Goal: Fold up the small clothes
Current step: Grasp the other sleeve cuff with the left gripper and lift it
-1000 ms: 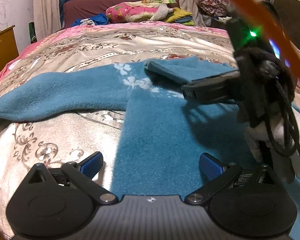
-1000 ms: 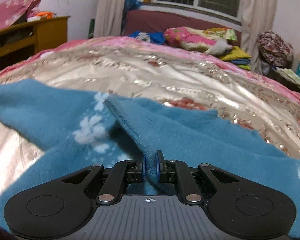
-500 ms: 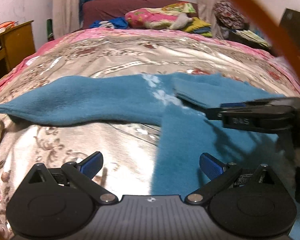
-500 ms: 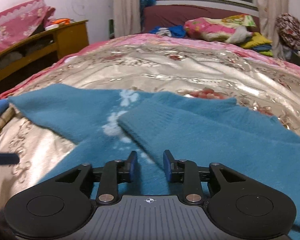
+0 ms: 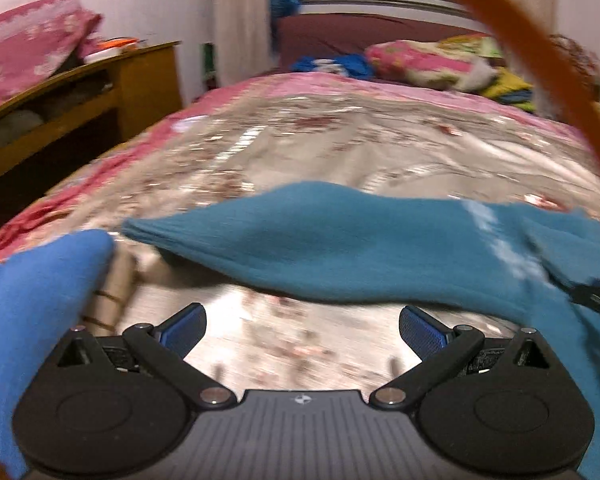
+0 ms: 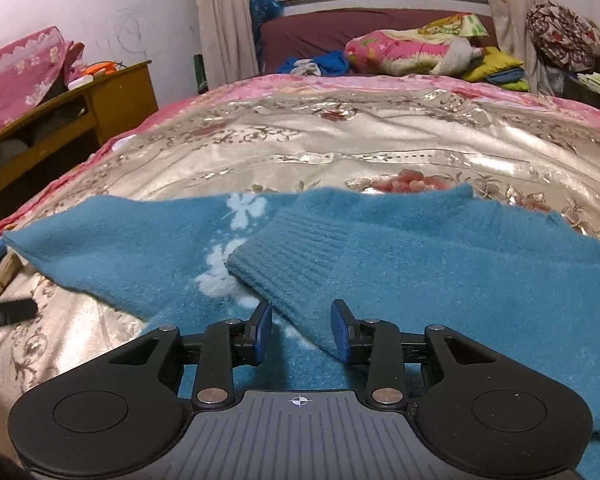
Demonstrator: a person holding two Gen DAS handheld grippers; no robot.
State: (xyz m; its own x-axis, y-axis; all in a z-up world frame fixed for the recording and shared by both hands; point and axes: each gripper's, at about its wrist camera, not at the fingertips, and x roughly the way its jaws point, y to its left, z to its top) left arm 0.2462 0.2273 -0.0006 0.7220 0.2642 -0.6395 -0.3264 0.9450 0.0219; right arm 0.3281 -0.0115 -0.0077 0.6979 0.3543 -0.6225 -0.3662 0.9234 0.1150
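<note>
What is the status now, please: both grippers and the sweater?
Left gripper open, empty, over the bedspread. Right gripper open, cuff lying between its fingers. Sweater flat, one sleeve folded across. Nothing in the way.

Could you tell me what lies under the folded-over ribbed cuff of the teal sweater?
The ribbed cuff rests on the sweater body, partly covering its white flower pattern. Whatever lies further beneath, including the bedspread, is hidden there.

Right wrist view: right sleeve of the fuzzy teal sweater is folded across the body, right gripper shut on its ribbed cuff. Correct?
Not quite. The right sleeve of the fuzzy teal sweater does lie folded across the body, but the right gripper is open. Its blue pads stand apart on either side of the ribbed cuff, as the right wrist view shows.
</note>
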